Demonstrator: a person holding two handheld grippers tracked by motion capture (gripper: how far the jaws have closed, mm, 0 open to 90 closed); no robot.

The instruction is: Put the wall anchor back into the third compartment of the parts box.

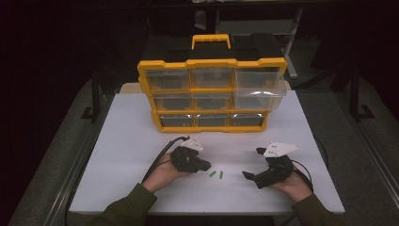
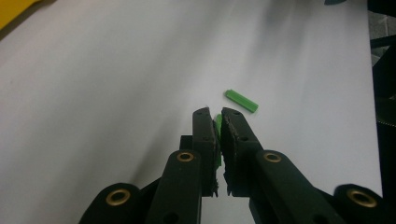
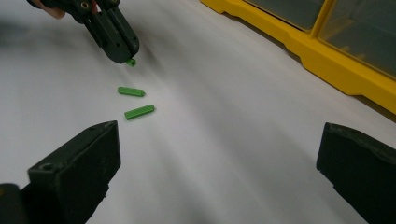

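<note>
My left gripper (image 2: 218, 113) is shut on a small green ribbed plug (image 2: 217, 125), pinched between its black jaw tips just above the white table. In the high view this gripper (image 1: 207, 165) lies left of centre, pointing right. In the right gripper view it (image 3: 123, 50) has the plug's end (image 3: 131, 61) poking out below. Two more green plugs (image 3: 131, 91) (image 3: 139, 112) lie loose on the table just beyond it, seen from above as a pair (image 1: 212, 173) (image 1: 221, 174). My right gripper (image 3: 219, 135) (image 1: 250, 163) stands open with nothing between its jaws, to the right of the plugs.
A yellow organizer (image 1: 211, 63) with clear drawers stands at the back of the white table (image 1: 131, 169). Its upper right drawer (image 1: 261, 89) sticks out toward me. The organizer's yellow base (image 3: 327, 60) runs along the right gripper view's upper right.
</note>
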